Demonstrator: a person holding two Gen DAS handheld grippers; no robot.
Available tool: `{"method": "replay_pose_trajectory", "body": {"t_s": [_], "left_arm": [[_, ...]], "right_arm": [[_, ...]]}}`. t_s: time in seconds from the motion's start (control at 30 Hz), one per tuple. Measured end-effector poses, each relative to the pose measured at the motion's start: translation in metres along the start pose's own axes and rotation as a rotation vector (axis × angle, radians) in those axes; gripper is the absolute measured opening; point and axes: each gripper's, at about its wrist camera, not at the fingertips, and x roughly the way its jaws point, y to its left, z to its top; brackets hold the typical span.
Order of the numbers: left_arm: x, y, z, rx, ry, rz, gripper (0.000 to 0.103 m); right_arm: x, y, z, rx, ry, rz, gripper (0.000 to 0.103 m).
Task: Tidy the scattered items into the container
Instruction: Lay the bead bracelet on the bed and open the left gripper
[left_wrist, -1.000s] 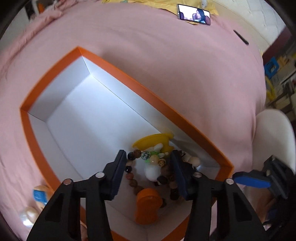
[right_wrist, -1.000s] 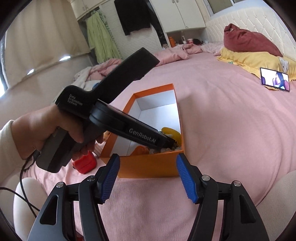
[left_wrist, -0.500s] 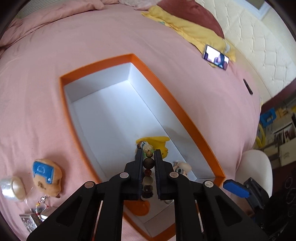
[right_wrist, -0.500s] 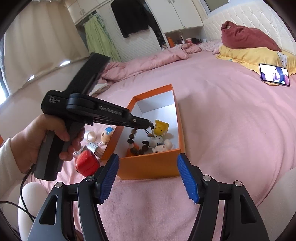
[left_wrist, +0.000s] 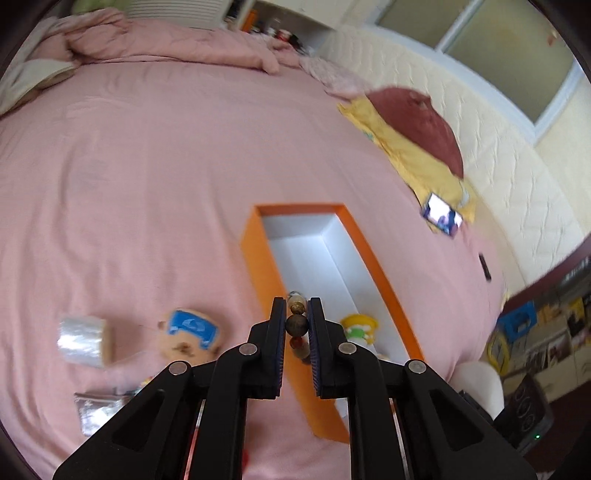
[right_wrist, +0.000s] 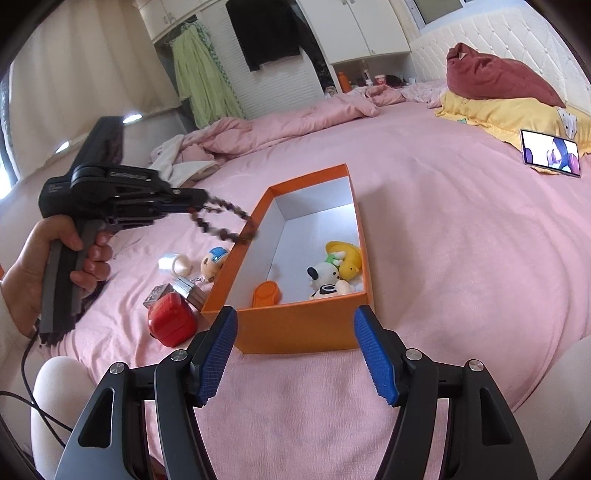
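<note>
My left gripper (left_wrist: 296, 314) is shut on a string of dark wooden beads (left_wrist: 297, 325). In the right wrist view the left gripper (right_wrist: 192, 201) holds the bead string (right_wrist: 225, 221) in the air, swinging left of the orange box (right_wrist: 295, 325). The box (left_wrist: 258, 258) holds a yellow toy (right_wrist: 347, 258), a black-and-white dog figure (right_wrist: 325, 280) and an orange piece (right_wrist: 266, 293). On the bed left of the box lie a red case (right_wrist: 171, 319), silver blocks (right_wrist: 177, 290), a blue-capped doll (right_wrist: 214, 260) and a tape roll (right_wrist: 173, 263). My right gripper (right_wrist: 295, 354) is open and empty before the box's near wall.
A phone (right_wrist: 550, 153) with a lit screen lies on the pink bedspread at the far right, near yellow and maroon pillows (right_wrist: 495, 81). The doll (left_wrist: 190, 332), tape roll (left_wrist: 83, 339) and a silver block (left_wrist: 99, 410) show left of my left gripper.
My left gripper closed on the bead string inside the box, lifted it out and swung it left, above the bed beside the box. The right gripper stayed still and open.
</note>
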Motion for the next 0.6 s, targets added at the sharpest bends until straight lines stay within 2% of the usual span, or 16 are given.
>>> {"method": "replay_pose_trajectory", "body": {"t_s": [0.07, 0.17, 0.23, 0.27, 0.3, 0.33, 0.43, 0.6], "left_arm": [[-0.013, 0.021, -0.004, -0.034, -0.022, 0.041, 0.012], [-0.018, 0.053, -0.016, -0.051, -0.019, 0.201, 0.013], [-0.021, 0.070, -0.026, -0.059, -0.040, 0.304, 0.041], [-0.024, 0.075, -0.031, -0.061, -0.073, 0.346, 0.048], [-0.027, 0.079, -0.035, -0.064, -0.107, 0.388, 0.064], [-0.030, 0.084, -0.040, -0.066, -0.140, 0.431, 0.074], [-0.047, 0.098, -0.052, -0.088, -0.248, 0.441, 0.077], [-0.044, 0.118, -0.079, -0.123, -0.261, 0.411, 0.077]], "right_arm": [[0.000, 0.001, -0.001, -0.003, 0.004, 0.000, 0.065], [0.001, 0.001, -0.002, -0.008, 0.009, -0.003, 0.065], [0.003, 0.001, -0.001, -0.006, 0.013, -0.004, 0.065], [0.004, 0.001, -0.001, -0.005, 0.016, -0.003, 0.065], [0.004, 0.001, -0.002, -0.007, 0.018, -0.007, 0.065], [0.004, 0.002, -0.002, -0.011, 0.018, -0.010, 0.065], [0.004, 0.003, -0.002, -0.022, 0.019, -0.015, 0.065], [0.007, 0.006, 0.004, -0.037, 0.034, -0.009, 0.065]]}}
